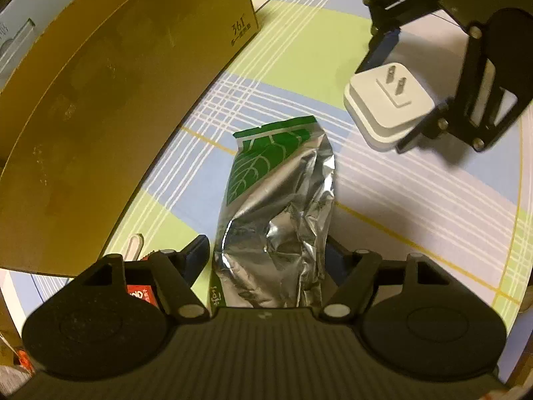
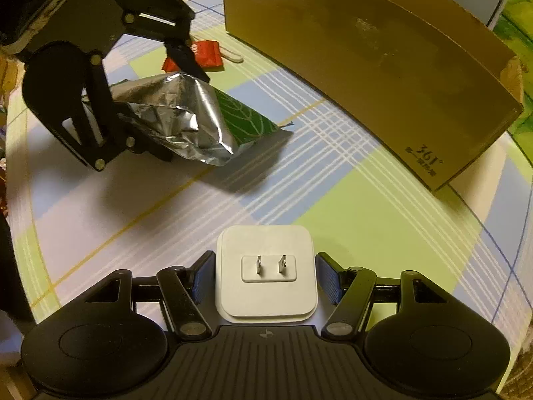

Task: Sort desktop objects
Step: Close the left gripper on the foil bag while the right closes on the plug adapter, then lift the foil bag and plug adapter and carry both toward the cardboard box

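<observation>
A crumpled silver foil pouch (image 1: 276,200) with a green leaf print sits between the fingers of my left gripper (image 1: 266,250), which is shut on its lower end. In the right wrist view the same pouch (image 2: 186,123) hangs above the tablecloth in the left gripper (image 2: 175,111) and casts a shadow. A white square plug adapter (image 2: 265,273) with two metal prongs facing the camera is held in my right gripper (image 2: 265,263), shut on its sides. In the left wrist view the adapter (image 1: 386,110) is tilted and off the table, in the right gripper (image 1: 398,96).
A large brown cardboard box (image 1: 116,100) (image 2: 383,60) printed "361°" stands along the far side of the checked tablecloth (image 2: 349,220). Beside the box lie a red packet (image 2: 206,55) and a small white stick (image 2: 233,55).
</observation>
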`<control>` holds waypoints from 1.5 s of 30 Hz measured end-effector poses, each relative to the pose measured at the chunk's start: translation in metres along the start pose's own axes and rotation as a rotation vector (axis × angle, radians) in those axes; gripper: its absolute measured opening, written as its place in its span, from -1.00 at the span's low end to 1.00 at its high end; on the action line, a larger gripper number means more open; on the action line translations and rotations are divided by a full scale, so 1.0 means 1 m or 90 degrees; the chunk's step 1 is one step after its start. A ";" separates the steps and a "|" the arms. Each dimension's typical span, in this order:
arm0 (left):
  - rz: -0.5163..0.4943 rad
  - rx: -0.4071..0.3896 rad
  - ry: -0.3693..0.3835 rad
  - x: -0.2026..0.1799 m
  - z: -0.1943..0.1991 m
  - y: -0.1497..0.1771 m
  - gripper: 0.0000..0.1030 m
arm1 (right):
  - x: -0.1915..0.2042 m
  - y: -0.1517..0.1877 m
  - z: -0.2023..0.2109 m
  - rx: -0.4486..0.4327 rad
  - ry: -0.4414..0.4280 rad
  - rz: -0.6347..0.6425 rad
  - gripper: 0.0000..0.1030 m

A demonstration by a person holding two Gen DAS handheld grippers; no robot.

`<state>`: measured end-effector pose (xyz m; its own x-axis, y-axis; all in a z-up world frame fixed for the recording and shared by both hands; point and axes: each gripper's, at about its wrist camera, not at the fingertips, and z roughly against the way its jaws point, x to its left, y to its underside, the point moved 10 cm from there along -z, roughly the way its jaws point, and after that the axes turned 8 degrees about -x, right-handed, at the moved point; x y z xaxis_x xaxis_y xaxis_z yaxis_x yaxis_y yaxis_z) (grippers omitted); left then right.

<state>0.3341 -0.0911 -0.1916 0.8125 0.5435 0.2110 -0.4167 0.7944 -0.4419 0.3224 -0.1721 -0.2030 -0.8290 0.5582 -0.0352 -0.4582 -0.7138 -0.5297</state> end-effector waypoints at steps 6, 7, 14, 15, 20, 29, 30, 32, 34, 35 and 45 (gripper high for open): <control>0.045 -0.009 0.007 0.007 -0.001 0.005 0.54 | 0.001 0.000 -0.001 0.001 0.001 0.001 0.20; 0.056 -0.011 0.011 0.008 -0.001 0.006 0.52 | 0.002 0.000 -0.001 0.001 0.001 0.004 0.20; 0.033 -0.012 0.047 -0.008 0.009 0.007 0.05 | 0.012 -0.002 -0.003 0.009 -0.008 0.026 0.20; 0.025 -0.011 0.049 -0.011 0.010 0.006 0.04 | 0.013 -0.002 -0.003 0.010 -0.010 0.028 0.20; 0.018 -0.012 0.051 -0.015 0.010 0.006 0.12 | 0.015 -0.003 -0.003 0.009 -0.009 0.031 0.20; 0.039 -0.010 0.057 -0.011 0.007 0.006 0.36 | 0.014 -0.004 -0.004 0.010 -0.008 0.030 0.20; 0.046 -0.010 0.058 -0.010 0.007 0.007 0.38 | 0.013 -0.004 -0.004 0.010 -0.008 0.029 0.20; 0.061 -0.012 0.064 -0.008 0.006 0.009 0.41 | 0.013 -0.004 -0.004 0.009 -0.007 0.029 0.20; 0.073 -0.015 0.066 -0.006 0.006 0.010 0.46 | 0.012 -0.005 -0.004 0.008 -0.006 0.028 0.20; 0.079 -0.015 0.068 -0.005 0.005 0.011 0.48 | 0.012 -0.005 -0.005 0.008 -0.006 0.028 0.20; 0.115 -0.004 0.091 -0.004 0.006 0.012 0.44 | 0.012 -0.005 -0.005 0.009 -0.006 0.030 0.20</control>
<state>0.3234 -0.0826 -0.1925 0.7745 0.6326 0.0031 -0.5581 0.6856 -0.4675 0.3162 -0.1595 -0.2054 -0.8530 0.5193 -0.0522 -0.4224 -0.7455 -0.5157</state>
